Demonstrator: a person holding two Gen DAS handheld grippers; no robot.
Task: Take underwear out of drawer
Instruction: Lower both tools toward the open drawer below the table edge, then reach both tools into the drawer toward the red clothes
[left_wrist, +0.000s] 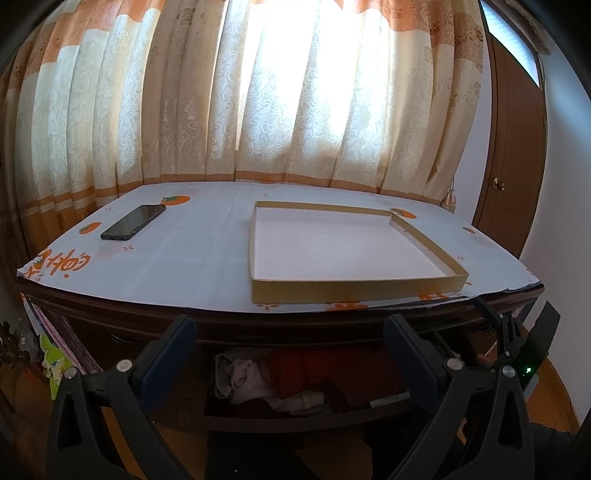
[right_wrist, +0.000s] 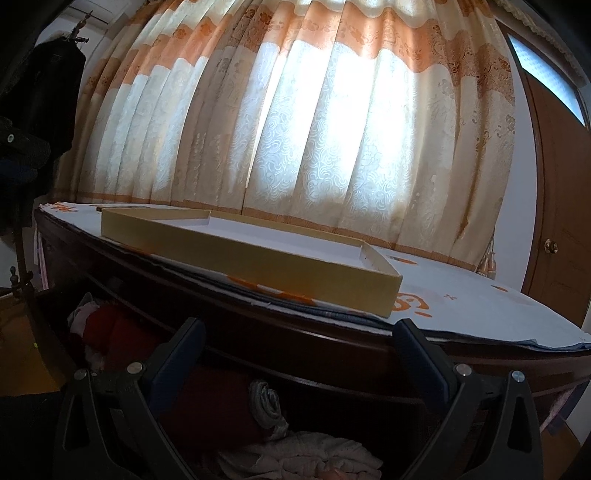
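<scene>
Both black two-finger grippers are hovering with jaws spread wide, gripping nothing. The dark wooden drawer (left_wrist: 306, 421) is standing pulled out under the table's near edge, and the crumpled pale pink-grey underwear (left_wrist: 243, 380) is lying at its left end beside bulky red cloth (left_wrist: 332, 373). From the left gripper (left_wrist: 290, 354) it is sitting just below and ahead, between the fingers. The right gripper (right_wrist: 299, 358) is hanging over another soft, wrinkled pale bundle (right_wrist: 306, 458), near and directly below. The shallow tan cardboard tray (left_wrist: 354, 290) is waiting empty on the orange-printed white tablecloth (left_wrist: 177, 258); the flat black phone (left_wrist: 133, 222) is lying far left.
</scene>
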